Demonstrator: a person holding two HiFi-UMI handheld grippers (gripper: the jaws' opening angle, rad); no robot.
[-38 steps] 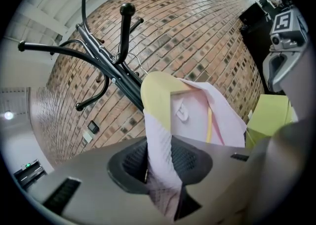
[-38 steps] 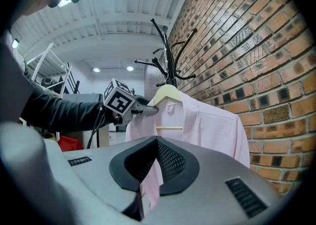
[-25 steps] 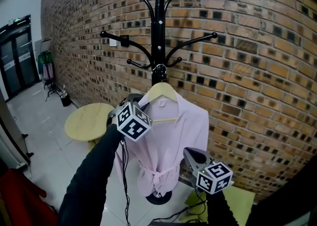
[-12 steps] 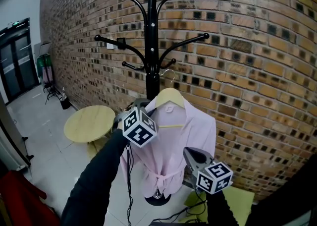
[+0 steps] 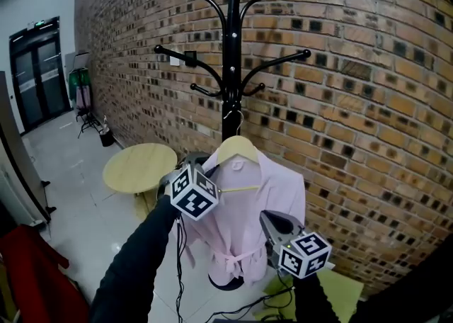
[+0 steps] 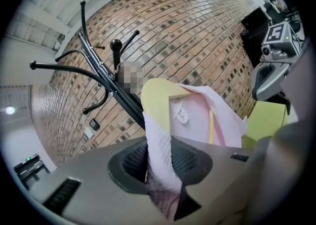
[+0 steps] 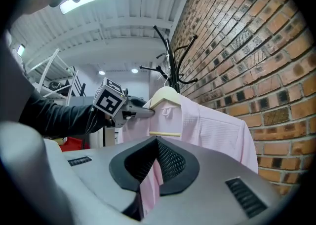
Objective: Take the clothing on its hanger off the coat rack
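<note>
Left jaws: my left gripper (image 6: pixel 160 168) is clamped on pink cloth at the hanger's shoulder.
Right jaws: my right gripper (image 7: pixel 149 172) is clamped on a lower fold.
Garment: pink tie-waist garment (image 5: pixel 249 224) on pale wooden hanger (image 5: pixel 238 149), just before black metal coat rack (image 5: pixel 232 45).

Black sleeves (image 5: pixel 134 258); grey left gripper (image 6: pixel 160 165) and right gripper (image 7: pixel 157 162) carry black-and-white marker cubes (image 5: pixel 192 192).

One coat rack (image 5: pixel 231 66), one hanger (image 5: pixel 237 150), one pink robe (image 5: pixel 276 197), two grippers (image 5: pixel 204 164) (image 5: pixel 267 220), one round table (image 5: pixel 138 167)
</note>
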